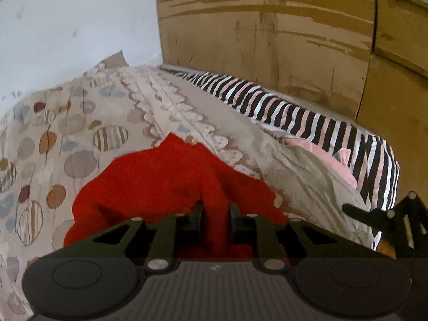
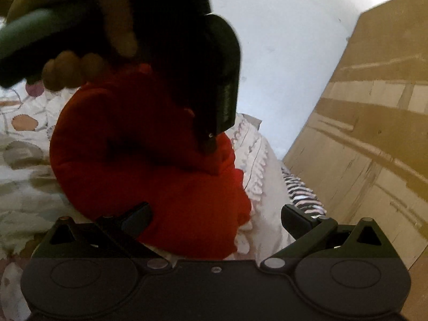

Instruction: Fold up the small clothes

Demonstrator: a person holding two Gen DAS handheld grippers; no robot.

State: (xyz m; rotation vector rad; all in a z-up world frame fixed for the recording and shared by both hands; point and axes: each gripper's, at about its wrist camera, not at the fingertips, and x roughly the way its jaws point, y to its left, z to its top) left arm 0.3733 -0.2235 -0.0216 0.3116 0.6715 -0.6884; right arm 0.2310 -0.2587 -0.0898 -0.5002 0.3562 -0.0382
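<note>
Left claw [image 1: 215, 220] is pinching a ridge of the red garment [image 1: 165, 182], which sits bunched on the bed [image 1: 80, 123] with its patterned cover, well in from the striped pillow [image 1: 307, 115] along the far edge. Right claw [image 2: 215, 218] is spread wide, empty, hovering just over the same red cloth.

free: patterned bedspread [image 1: 80, 123] left | blocked: cardboard wall [image 1: 267, 40], striped pillow [image 1: 307, 112] right

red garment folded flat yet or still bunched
Bunched: the red garment sits in a rumpled heap on the bedspread, a ridge of it between the left gripper fingers.
</note>
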